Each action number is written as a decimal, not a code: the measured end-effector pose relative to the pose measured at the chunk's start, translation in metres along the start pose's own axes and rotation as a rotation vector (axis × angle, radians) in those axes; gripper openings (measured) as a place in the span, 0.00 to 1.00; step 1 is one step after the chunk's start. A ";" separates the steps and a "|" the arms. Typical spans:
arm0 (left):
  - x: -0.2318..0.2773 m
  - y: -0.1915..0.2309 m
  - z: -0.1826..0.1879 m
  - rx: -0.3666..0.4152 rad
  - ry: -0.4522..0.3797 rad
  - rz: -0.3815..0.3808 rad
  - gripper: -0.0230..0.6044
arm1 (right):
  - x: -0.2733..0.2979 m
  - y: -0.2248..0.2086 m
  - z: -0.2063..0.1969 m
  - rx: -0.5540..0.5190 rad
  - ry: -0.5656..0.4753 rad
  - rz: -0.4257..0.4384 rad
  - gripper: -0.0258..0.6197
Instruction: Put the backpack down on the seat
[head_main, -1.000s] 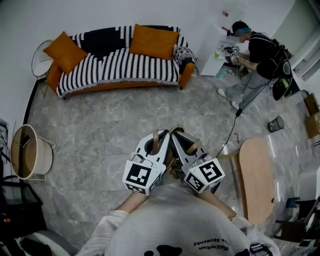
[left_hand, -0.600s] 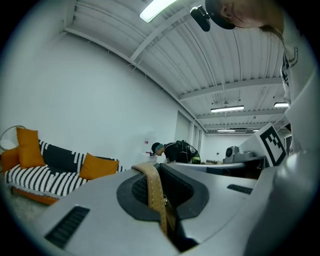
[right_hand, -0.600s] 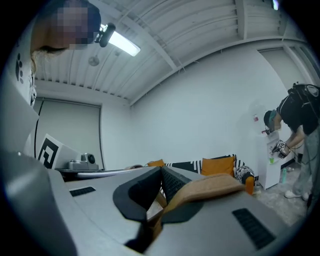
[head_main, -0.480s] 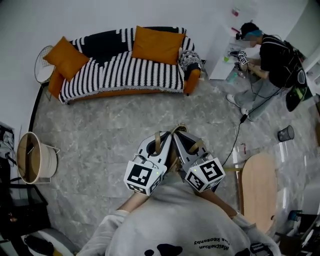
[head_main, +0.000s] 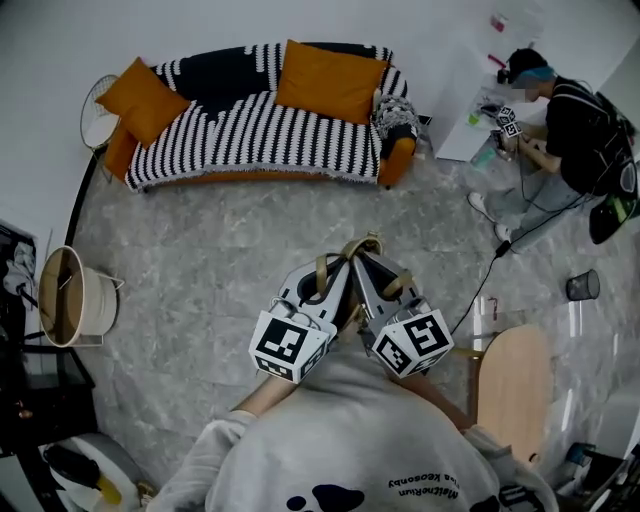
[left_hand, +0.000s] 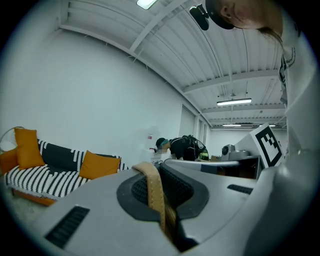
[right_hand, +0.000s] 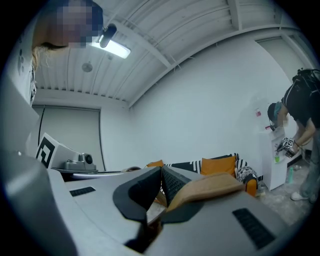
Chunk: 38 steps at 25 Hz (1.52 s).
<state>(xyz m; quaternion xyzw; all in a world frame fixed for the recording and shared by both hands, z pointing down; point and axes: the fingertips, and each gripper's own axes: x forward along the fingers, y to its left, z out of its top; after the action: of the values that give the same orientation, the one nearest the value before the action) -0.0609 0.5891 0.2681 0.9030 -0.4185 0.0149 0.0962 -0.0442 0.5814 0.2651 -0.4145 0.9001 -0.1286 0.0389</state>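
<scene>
Both grippers are held close to my chest, tips pointing away from me and almost touching. My left gripper (head_main: 330, 266) (left_hand: 161, 176) is shut on a tan backpack strap (head_main: 322, 272) (left_hand: 155, 192) that runs down between its pads. My right gripper (head_main: 364, 260) (right_hand: 161, 183) is shut on the other tan strap (head_main: 393, 288) (right_hand: 212, 187). The body of the backpack is hidden from every view. The seat, a sofa with a black-and-white striped cover (head_main: 250, 130) (left_hand: 45, 175) (right_hand: 220, 165) and orange cushions (head_main: 330, 82), stands against the far wall, some way ahead of the grippers.
A round basket (head_main: 70, 305) stands at the left. Another person (head_main: 575, 130) bends over a white table at the back right, with a cable (head_main: 478, 290) trailing over the floor. A wooden tabletop (head_main: 510, 385) is at my right, a small bin (head_main: 582, 285) beyond it.
The sofa and the other person have drifted rightward and a little down in the head view. Both grippers keep the same pose, still shut on the straps.
</scene>
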 end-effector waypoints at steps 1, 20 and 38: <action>0.001 0.001 -0.001 -0.008 0.004 0.000 0.06 | 0.000 -0.001 -0.002 0.010 0.002 0.000 0.09; 0.087 0.048 0.002 -0.050 0.008 -0.142 0.06 | 0.056 -0.074 0.011 0.016 -0.015 -0.123 0.09; 0.206 0.185 0.032 -0.030 0.029 -0.295 0.06 | 0.209 -0.169 0.031 0.067 -0.032 -0.252 0.09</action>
<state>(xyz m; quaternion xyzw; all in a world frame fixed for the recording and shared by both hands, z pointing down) -0.0694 0.3116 0.2883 0.9529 -0.2799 0.0074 0.1169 -0.0507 0.3123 0.2876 -0.5250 0.8352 -0.1558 0.0504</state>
